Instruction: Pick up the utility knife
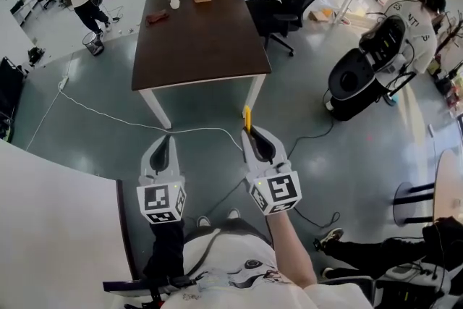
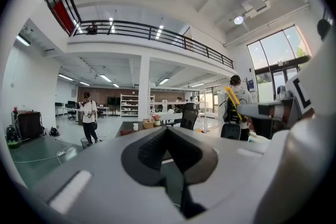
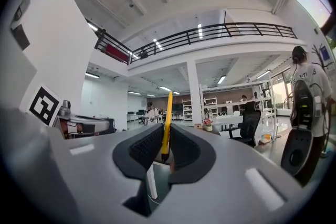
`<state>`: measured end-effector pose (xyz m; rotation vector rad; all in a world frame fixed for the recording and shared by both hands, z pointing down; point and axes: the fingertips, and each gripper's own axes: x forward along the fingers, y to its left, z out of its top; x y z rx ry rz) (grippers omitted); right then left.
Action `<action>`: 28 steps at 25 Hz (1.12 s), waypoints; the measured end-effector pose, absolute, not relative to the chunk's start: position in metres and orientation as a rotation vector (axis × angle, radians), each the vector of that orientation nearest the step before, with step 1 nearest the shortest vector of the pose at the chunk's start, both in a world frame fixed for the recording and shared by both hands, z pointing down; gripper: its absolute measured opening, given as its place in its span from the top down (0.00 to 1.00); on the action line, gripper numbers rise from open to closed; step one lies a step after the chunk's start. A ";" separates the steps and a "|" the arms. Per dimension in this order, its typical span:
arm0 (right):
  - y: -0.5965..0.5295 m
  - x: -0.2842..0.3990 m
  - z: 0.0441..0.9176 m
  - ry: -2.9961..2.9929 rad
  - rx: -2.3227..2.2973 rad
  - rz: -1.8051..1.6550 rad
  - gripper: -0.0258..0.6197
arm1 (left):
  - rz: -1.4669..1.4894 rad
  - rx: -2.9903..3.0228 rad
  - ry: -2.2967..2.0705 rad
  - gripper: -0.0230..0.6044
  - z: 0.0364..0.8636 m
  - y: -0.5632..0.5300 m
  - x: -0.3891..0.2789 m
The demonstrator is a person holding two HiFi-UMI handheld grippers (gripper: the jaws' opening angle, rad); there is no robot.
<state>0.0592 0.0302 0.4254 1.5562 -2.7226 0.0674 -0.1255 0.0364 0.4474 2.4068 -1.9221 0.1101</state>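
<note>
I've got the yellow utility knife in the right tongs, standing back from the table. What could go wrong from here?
1. The utility knife is pinched only near its lower end by the right tongs, with most of it sticking out, so it may pivot or slip out.
2. A white cable trails across the floor just ahead; walking toward the table risks a trip with the knife in hand.
</note>
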 end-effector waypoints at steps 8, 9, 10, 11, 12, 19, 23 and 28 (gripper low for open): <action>0.010 0.063 0.413 -2.736 1.573 0.000 0.89 | 0.051 2.464 -1.981 0.97 0.421 0.011 -0.120; 0.010 0.063 0.412 -2.735 1.575 -0.005 0.89 | 0.049 2.468 -1.984 0.97 0.419 0.011 -0.120; 0.011 0.062 0.411 -2.735 1.576 -0.009 0.89 | 0.048 2.472 -1.985 0.97 0.418 0.012 -0.121; 0.012 0.062 0.410 -2.735 1.578 -0.011 0.89 | 0.047 2.475 -1.985 0.97 0.417 0.013 -0.121; 0.013 0.061 0.409 -2.736 1.580 -0.012 0.89 | 0.046 2.477 -1.985 0.97 0.416 0.014 -0.122; 0.010 0.060 0.408 -2.748 1.578 -0.020 0.89 | 0.043 2.480 -1.998 0.97 0.414 0.011 -0.123; 0.010 0.061 0.409 -2.752 1.580 -0.015 0.89 | 0.042 2.487 -1.990 0.97 0.415 0.009 -0.121; 0.010 0.060 0.410 -2.749 1.576 -0.021 0.89 | 0.046 2.488 -1.978 0.97 0.419 0.009 -0.119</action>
